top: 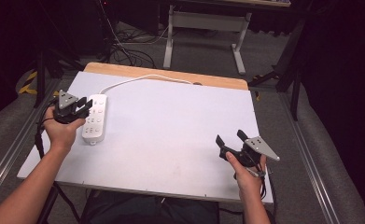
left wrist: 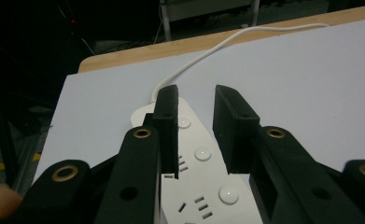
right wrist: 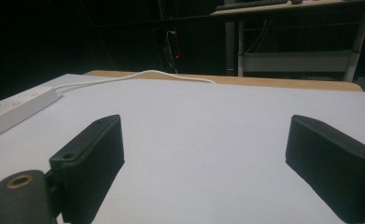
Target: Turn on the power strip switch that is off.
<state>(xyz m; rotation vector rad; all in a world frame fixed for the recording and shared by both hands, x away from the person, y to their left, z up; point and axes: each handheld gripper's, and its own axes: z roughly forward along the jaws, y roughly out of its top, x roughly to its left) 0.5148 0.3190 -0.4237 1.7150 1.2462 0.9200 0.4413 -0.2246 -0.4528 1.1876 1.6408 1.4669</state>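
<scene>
A white power strip (top: 95,119) lies near the left edge of the white tabletop (top: 175,130), its white cable (top: 143,78) curving off toward the far edge. My left gripper (top: 84,106) hovers over the strip's far half. In the left gripper view its jaws stand a little apart above the strip (left wrist: 203,154), with nothing between them (left wrist: 195,100). My right gripper (top: 230,137) is held low at the front right, far from the strip. Its jaws stand wide apart over bare tabletop (right wrist: 203,135). The strip (right wrist: 12,109) lies far off to its left.
A wooden strip (top: 171,73) borders the table's far side. Behind it stand the white legs of another table (top: 238,46), with tangled cables (top: 129,51) on the floor. Metal rails (top: 311,158) run along both sides of the table.
</scene>
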